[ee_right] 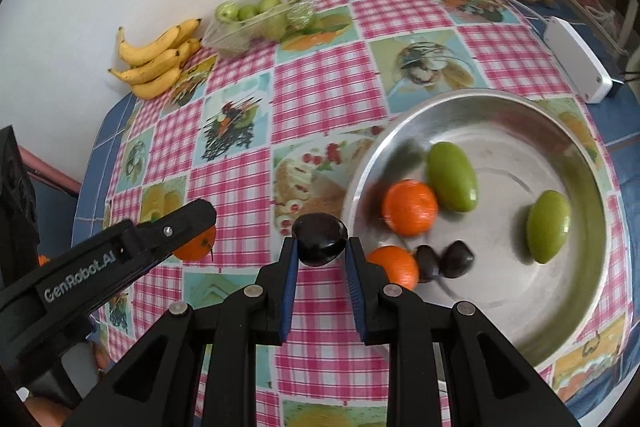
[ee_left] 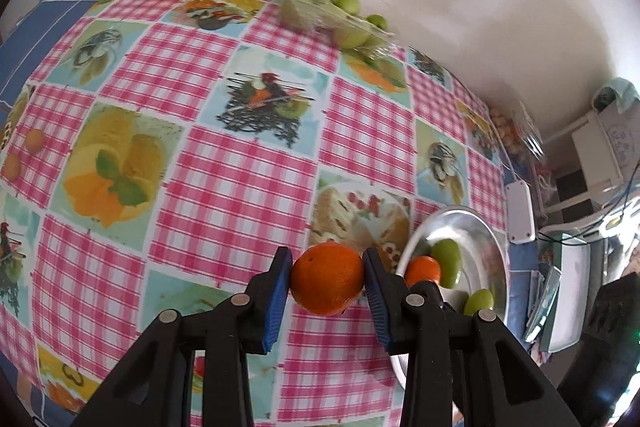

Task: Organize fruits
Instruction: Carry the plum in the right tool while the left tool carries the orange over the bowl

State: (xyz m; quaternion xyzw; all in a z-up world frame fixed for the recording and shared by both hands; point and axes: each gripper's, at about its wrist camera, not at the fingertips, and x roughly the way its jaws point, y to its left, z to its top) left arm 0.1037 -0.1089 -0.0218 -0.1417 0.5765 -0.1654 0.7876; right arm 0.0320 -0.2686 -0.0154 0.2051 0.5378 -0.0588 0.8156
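**A:** Fruit is what you're sorting, and you have a piece in each tool. Your left gripper (ee_left: 326, 279) has its jaws closed partway on an orange (ee_left: 327, 278), pads pressing its two sides. Your right gripper (ee_right: 320, 241) has its jaws nearly together on a dark plum (ee_right: 320, 238).

**B:** Where do they go?

**A:** Most likely the metal bowl (ee_right: 576, 147), at about three o'clock from your right jaws. It already holds two oranges (ee_right: 409, 207), two green fruits (ee_right: 452, 175) and two dark plums (ee_right: 458, 259), so it looks like the collecting place.

**B:** Why grip them that way?

**A:** Round fruit rolls; pinching across the widest part keeps each one centred and clear of the table (ee_right: 320, 95).

**B:** What remains?

**A:** Bananas (ee_right: 156, 63) at ten o'clock by the wall, a clear bag of green fruit (ee_right: 260, 17) at eleven, and two small orange fruits (ee_left: 24, 153) at nine in the left view. I'd judge the job is under way, not near done.
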